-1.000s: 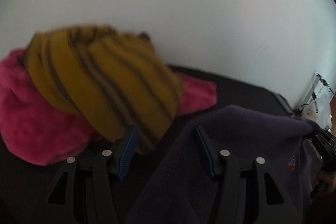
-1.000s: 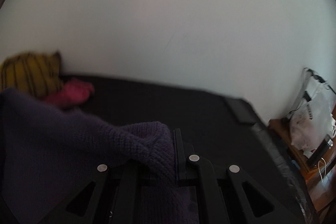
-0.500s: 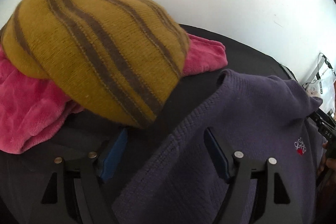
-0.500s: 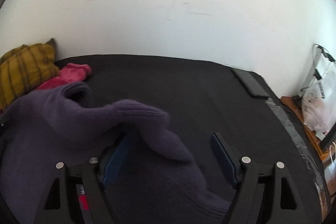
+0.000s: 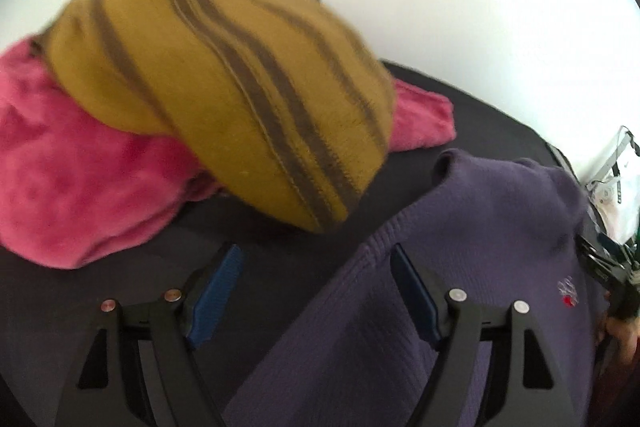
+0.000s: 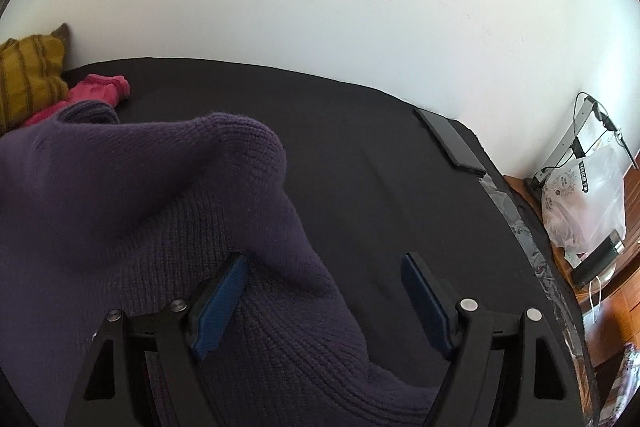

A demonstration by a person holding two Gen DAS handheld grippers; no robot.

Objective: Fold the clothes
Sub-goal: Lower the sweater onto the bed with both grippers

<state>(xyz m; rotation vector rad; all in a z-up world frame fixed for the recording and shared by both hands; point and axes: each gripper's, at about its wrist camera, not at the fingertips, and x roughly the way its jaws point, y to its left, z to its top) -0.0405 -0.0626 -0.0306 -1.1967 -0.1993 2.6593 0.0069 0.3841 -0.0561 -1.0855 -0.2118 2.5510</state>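
Right now both claws stand wide with nothing pinched: the left claw (image 5: 316, 291) hangs over the near edge of the purple sweater (image 5: 472, 267), one blue pad beside the knit without pressing it and the other over bare black cloth, while the right claw (image 6: 320, 291) has a raised hump of the same sweater (image 6: 168, 195) lying against its left pad and only dark covering under the other. The sweater sits rumpled on the black-covered counter (image 6: 380, 155), its small red chest emblem (image 5: 567, 291) facing up on the left claw's right side. Just beyond it lie a mustard striped knit (image 5: 240, 87) heaped on a pink fleece garment (image 5: 80, 179), close enough to get in the way. To my eye the step in hand is taking a fresh hold before a fold, and doing it well means picking matching points, a shoulder or hem corner for each claw, rather than the bulky hump in the middle. Each should come low enough to catch one clean edge, not several layers, then close firmly, since loose knit slips and stretches. I would pull the sweater flat toward the open part of the counter, away from the striped pile, and keep clear of the dark phone (image 6: 448, 143) by the far edge.
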